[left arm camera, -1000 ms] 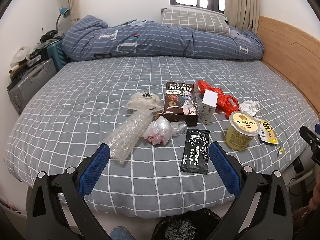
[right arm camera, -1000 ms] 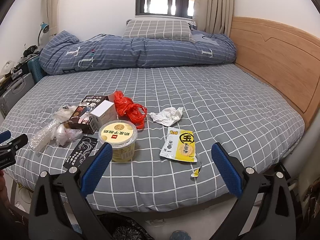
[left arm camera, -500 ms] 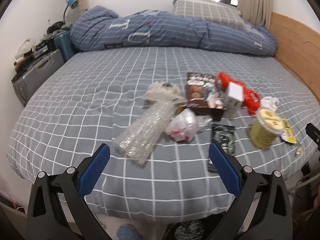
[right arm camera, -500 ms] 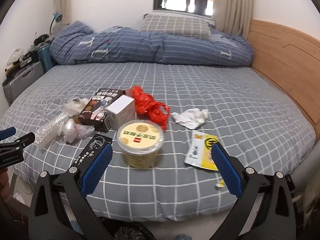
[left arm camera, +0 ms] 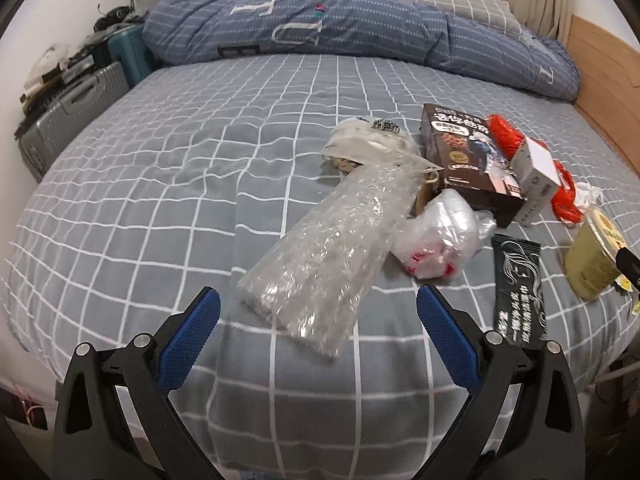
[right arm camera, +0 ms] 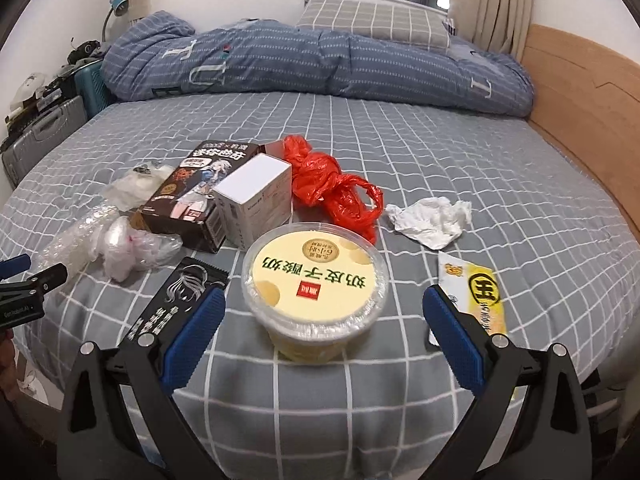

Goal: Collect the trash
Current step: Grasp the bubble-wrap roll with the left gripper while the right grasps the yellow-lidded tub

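Trash lies on the grey checked bed (left arm camera: 160, 184). My left gripper (left arm camera: 318, 312) is open and empty, just short of a clear bubble-wrap sleeve (left arm camera: 332, 252). Beside it lie a small white plastic bag (left arm camera: 440, 236), a brown snack box (left arm camera: 468, 152), a black sachet (left arm camera: 518, 288) and a white box (left arm camera: 536, 168). My right gripper (right arm camera: 324, 312) is open and empty, its fingers either side of a yellow lidded cup (right arm camera: 316, 280). A red plastic bag (right arm camera: 332, 188), crumpled tissue (right arm camera: 430, 218) and a yellow packet (right arm camera: 480, 292) lie around it.
A folded blue duvet (right arm camera: 320, 60) and pillow (right arm camera: 372, 20) lie at the bed's far end. A wooden headboard (right arm camera: 580, 92) runs along the right. Suitcases (left arm camera: 76, 112) stand to the left of the bed. The left gripper's tip (right arm camera: 36, 284) shows at the right view's left edge.
Both grippers have moved forward and down toward the bed. The left one has closed in on the bubble-wrap sleeve; the right one has come up around the yellow cup.
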A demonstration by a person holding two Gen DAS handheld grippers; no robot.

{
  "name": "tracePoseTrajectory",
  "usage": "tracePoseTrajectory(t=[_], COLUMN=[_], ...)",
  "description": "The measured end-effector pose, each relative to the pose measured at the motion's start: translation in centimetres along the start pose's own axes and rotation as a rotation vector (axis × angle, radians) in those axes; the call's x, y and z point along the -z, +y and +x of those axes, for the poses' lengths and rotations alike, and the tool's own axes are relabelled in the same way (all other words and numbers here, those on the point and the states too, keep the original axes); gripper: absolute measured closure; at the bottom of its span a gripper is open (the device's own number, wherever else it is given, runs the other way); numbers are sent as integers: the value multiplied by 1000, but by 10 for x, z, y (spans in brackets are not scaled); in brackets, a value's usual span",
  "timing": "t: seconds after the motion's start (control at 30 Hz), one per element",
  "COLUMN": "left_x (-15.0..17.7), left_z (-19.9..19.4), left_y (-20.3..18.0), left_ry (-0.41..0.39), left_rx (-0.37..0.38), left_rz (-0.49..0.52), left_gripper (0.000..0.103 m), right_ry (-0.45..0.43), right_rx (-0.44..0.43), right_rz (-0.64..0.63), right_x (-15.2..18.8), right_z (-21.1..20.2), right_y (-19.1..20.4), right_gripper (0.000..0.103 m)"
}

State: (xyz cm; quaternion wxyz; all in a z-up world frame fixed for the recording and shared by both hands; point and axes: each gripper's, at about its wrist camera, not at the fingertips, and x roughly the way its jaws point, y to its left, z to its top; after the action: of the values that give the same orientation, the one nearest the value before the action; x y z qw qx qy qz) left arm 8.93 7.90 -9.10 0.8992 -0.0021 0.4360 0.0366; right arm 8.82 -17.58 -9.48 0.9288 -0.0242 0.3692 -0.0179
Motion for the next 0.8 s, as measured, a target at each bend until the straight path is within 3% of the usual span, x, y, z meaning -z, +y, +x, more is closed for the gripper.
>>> tracePoseTrajectory(t=[0.5,0.6,0.8], left_x=[-13,-14,-13], left_z=[46,49,50], left_y=[1,-2,-2], left_ry=[34,34,33], left_rx=[-2,-5,-2], left_rz=[8,18,23], left_gripper=[25,31,53], right_ry=[33,39,36], right_rx=[-42,-48,-44], right_rz=[16,18,21], right_x=[-4,-3,-3], right_z=[46,50,52], right_y=[2,2,2], right_gripper=[12,15,20])
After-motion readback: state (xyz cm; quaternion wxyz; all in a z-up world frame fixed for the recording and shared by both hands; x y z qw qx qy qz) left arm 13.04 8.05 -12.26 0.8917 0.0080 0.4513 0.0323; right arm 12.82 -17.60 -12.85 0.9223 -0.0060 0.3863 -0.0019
